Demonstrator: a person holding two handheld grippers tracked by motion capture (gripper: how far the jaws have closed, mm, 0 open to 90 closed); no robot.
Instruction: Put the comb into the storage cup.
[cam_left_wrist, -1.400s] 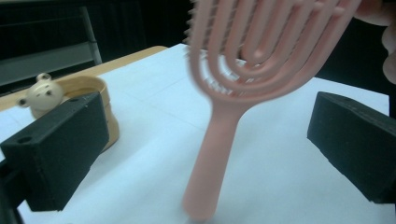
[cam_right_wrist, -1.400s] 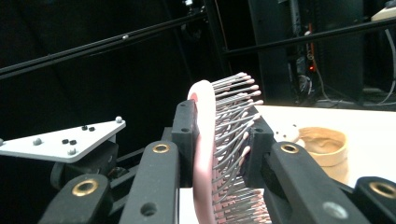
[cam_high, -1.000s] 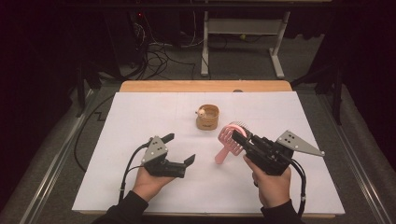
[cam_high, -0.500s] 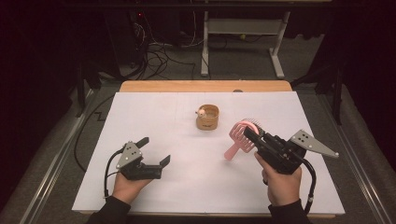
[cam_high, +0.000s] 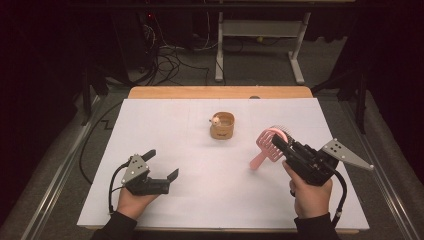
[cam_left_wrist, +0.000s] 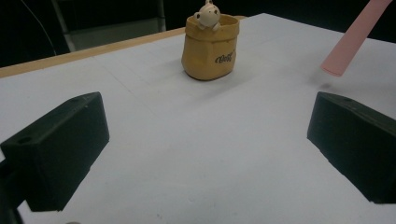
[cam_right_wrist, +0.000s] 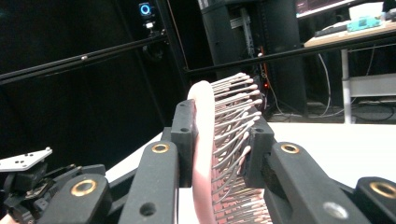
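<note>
Holding the pink hairbrush (cam_high: 269, 145) clear of the white table (cam_high: 200, 210), you have the pickup done; what looks left is carrying it to the small tan pot (cam_high: 222, 126), which stands upright mid-table, well apart from the brush. Your right gripper (cam_high: 278, 144) is clamped on the brush head, bristles squeezed between the jaws, handle hanging down toward the table. Your left gripper (cam_high: 162, 165) rests low near the table's left front corner, jaws wide apart with nothing between them, pointing toward the pot.

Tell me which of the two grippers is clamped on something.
The right gripper: its jaws pinch the pink hairbrush by its bristled head. The left gripper stands open, nothing between its jaws.
</note>
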